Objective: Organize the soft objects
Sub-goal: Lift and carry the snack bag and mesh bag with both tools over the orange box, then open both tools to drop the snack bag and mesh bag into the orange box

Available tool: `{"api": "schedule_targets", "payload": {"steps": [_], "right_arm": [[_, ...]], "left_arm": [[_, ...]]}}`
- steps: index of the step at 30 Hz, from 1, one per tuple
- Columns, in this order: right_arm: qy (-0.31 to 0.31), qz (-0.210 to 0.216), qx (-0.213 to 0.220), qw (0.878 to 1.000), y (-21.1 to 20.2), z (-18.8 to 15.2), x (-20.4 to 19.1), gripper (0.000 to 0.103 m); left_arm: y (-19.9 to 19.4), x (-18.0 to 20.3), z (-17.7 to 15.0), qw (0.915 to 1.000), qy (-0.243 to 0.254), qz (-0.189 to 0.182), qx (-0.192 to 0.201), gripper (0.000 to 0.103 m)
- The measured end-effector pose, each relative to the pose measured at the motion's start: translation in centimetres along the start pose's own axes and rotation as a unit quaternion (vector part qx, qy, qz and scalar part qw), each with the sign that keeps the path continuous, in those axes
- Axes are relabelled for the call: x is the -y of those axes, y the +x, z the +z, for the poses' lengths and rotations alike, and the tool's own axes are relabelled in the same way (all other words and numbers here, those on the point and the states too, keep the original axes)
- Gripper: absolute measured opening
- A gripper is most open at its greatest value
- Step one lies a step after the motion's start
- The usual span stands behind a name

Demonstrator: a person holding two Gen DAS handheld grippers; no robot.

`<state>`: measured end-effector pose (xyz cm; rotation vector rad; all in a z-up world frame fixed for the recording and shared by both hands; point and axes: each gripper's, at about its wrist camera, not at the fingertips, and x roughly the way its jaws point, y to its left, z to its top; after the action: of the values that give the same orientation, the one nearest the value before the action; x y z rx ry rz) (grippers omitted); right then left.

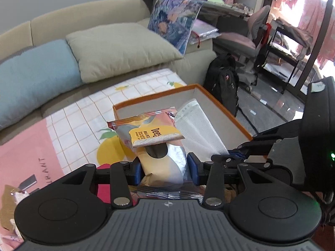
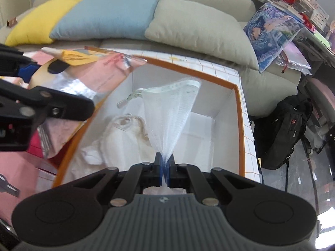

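My left gripper (image 1: 164, 170) is shut on a soft snack packet (image 1: 159, 148) in pink, yellow and silver, held just before the near left corner of the orange-rimmed white box (image 1: 234, 121). The right gripper (image 2: 165, 170) is shut on a white mesh pouch (image 2: 173, 113) that fans out above the inside of the box (image 2: 240, 125). A cream cloth (image 2: 117, 138) lies crumpled on the box floor. In the right wrist view the left gripper (image 2: 31, 71) and its snack packet (image 2: 83, 75) show at the left, over the box's left rim. The mesh pouch (image 1: 201, 127) hangs inside the box.
The box sits on a checked lemon-print and pink cloth (image 1: 83, 121) over a low table. Behind are a beige sofa with blue (image 1: 35, 73), beige (image 1: 121, 50) and yellow (image 2: 37, 18) cushions. A black backpack (image 1: 224, 83) stands on the floor at the right, beside a pink chair.
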<state>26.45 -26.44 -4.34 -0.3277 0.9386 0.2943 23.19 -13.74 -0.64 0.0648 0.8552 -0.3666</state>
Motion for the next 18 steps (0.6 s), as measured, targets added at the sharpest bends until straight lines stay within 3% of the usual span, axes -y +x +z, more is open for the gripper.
{"api": "schedule_targets", "payload": {"steps": [7, 18], "right_arm": [[0.003, 0.004, -0.038, 0.999, 2.6, 0.3, 0.4, 0.001], [0.000, 0.013, -0.098, 0.995, 4.9, 0.3, 0.6, 0.005]], "left_arm": [[3.7, -0.5, 0.6, 0.9992, 0.000, 0.013, -0.039, 0.048], [5.9, 0.7, 0.8, 0.9983, 0.007, -0.024, -0.053, 0.048]]}}
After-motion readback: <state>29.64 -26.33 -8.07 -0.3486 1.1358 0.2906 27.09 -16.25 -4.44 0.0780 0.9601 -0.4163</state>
